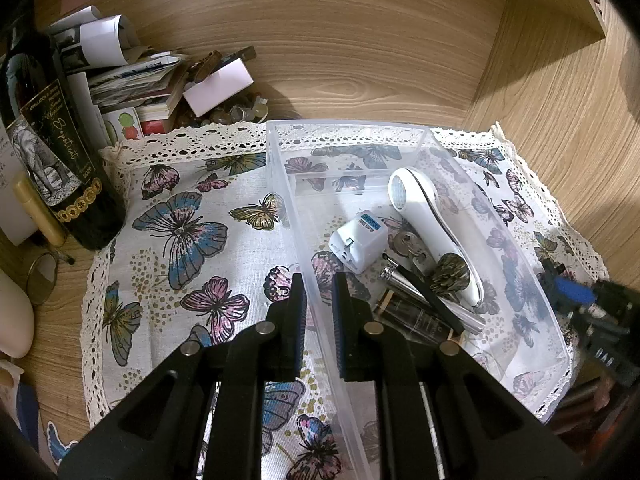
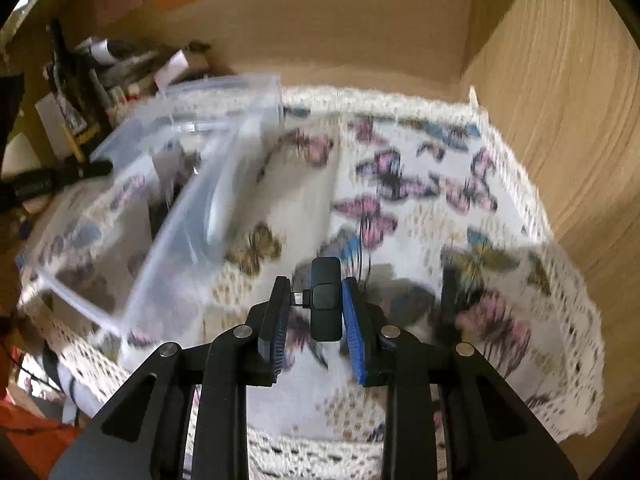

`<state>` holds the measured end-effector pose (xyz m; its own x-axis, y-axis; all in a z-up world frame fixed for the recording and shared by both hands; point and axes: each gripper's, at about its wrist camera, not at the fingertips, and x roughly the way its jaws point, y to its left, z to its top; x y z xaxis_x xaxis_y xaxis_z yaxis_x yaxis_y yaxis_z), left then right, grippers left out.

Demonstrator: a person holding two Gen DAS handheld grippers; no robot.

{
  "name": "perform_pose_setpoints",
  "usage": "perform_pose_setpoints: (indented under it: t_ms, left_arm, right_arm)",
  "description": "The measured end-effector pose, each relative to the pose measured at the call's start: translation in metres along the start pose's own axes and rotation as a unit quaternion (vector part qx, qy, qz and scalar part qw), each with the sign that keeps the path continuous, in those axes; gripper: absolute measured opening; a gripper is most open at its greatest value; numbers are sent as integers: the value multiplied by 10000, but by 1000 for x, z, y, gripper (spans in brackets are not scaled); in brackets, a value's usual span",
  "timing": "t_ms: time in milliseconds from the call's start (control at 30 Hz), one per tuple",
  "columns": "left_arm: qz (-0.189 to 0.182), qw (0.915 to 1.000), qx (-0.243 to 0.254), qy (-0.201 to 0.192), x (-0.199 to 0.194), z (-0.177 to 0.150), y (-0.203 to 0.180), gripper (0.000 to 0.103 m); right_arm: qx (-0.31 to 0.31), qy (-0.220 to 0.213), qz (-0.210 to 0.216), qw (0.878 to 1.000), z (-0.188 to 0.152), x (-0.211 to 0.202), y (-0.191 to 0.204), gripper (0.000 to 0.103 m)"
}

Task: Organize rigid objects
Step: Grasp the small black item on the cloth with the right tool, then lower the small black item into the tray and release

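A clear plastic box point(image 1: 280, 184) stands on the butterfly cloth point(image 1: 192, 232). Inside it lie a white handheld device point(image 1: 432, 228), a white travel adapter point(image 1: 359, 240), keys point(image 1: 408, 244), a bronze flower-shaped piece point(image 1: 450, 276) and a silver tube point(image 1: 424, 296). My left gripper point(image 1: 319, 300) is shut on the box's left wall, one finger on either side. My right gripper point(image 2: 316, 300) is shut on a small black plug-in device point(image 2: 326, 300), which is held above the cloth to the right of the box point(image 2: 176, 216). The plug tip meets the left finger and the body rests against the blue right pad point(image 2: 352, 320).
A dark wine bottle point(image 1: 60, 152) stands at the left, with a pile of papers and cards point(image 1: 132, 76) behind it. A small round mirror point(image 1: 42, 278) lies near the bottle. Wooden walls point(image 1: 560, 120) close the back and right side. The right wrist view is blurred.
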<state>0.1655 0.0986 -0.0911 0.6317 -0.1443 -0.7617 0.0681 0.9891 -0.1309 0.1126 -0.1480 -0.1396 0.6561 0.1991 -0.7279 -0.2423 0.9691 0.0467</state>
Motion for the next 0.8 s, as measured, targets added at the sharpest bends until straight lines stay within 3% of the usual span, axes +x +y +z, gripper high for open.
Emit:
perform_pose_setpoints:
  t_ms: [400,800]
  left_arm:
    - [-5,10000,-4,-3,0,0,0,12]
    - [-16,10000,32,-21,1,0,-2,12]
  right_arm:
    - [-678,-760,298,9943,62,-19,34,24]
    - [-1686,-300,757,9823,86,15,92,24]
